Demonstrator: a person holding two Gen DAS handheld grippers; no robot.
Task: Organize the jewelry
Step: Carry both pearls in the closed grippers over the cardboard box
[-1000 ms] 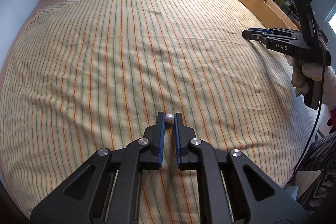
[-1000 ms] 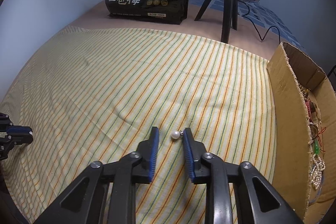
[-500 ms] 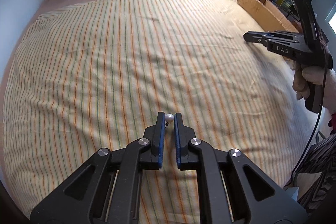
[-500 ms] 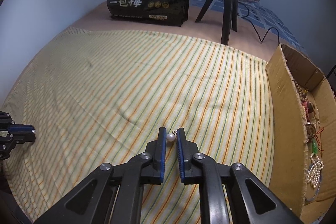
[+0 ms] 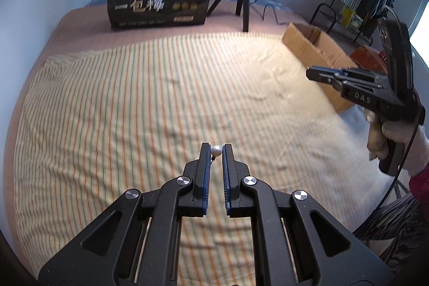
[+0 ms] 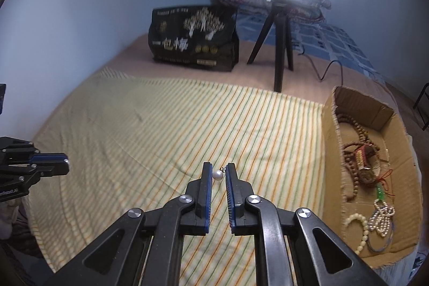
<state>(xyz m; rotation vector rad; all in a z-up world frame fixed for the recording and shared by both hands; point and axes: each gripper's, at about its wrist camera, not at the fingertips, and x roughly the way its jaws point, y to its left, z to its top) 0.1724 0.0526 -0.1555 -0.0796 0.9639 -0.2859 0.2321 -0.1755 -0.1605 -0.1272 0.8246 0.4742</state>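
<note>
My left gripper [image 5: 216,149] is shut on a small pearl earring [image 5: 216,151] and holds it above the striped cloth [image 5: 134,103]. My right gripper [image 6: 218,173] is shut on a second pearl earring [image 6: 217,175], also lifted off the cloth. A cardboard box [image 6: 331,125] at the right holds bead strings [image 6: 356,165] and pearl jewelry [image 6: 380,219]. The box also shows in the left wrist view [image 5: 316,50], behind my right gripper [image 5: 312,74].
A black printed bag [image 6: 195,39] and a ring-light tripod [image 6: 280,44] stand at the far edge of the bed. A cable [image 6: 329,69] trails behind the box. The left gripper [image 6: 51,164] shows at the left edge of the right wrist view.
Both grippers have lifted and tilted up, each carrying its pearl earring off the cloth. The right gripper closed on its earring one second ago.
</note>
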